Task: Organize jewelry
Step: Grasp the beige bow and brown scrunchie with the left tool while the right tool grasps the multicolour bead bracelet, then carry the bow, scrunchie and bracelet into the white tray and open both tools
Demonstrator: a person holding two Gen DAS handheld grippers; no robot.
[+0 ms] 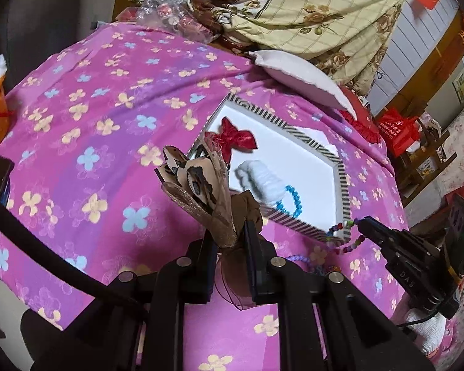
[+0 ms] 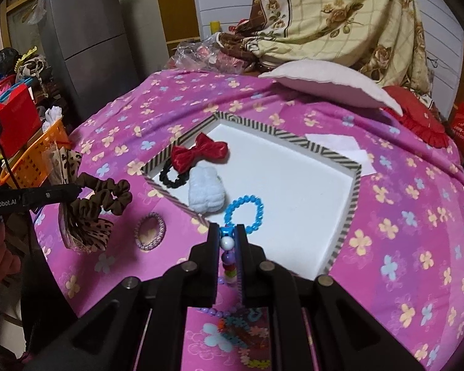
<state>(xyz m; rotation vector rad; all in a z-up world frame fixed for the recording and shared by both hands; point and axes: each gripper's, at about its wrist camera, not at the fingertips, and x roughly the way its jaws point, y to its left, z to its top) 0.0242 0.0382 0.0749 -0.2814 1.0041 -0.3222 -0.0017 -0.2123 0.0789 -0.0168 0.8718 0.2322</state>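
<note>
A white tray with a striped rim (image 1: 340, 167) (image 2: 352, 191) lies on the pink flowered cloth. In it are a red bow (image 1: 236, 137) (image 2: 199, 151), a black hair tie (image 2: 170, 179), a white fluffy scrunchie (image 1: 259, 182) (image 2: 205, 194) and a blue bead bracelet (image 1: 294, 201) (image 2: 244, 210). My left gripper (image 1: 230, 232) is shut on a brown scrunchie with a leopard bow (image 1: 198, 191) (image 2: 89, 210), held left of the tray. My right gripper (image 2: 227, 232) (image 1: 363, 224) is shut on a multicoloured bead string (image 2: 227, 253) (image 1: 345, 235) at the tray's near edge.
A purple beaded bracelet (image 2: 150, 230) lies on the cloth left of the tray. More bead pieces (image 2: 241, 334) lie under my right gripper. An orange basket (image 2: 31, 160) stands at the left, a white pillow (image 2: 331, 86) and folded quilt (image 2: 340, 21) behind.
</note>
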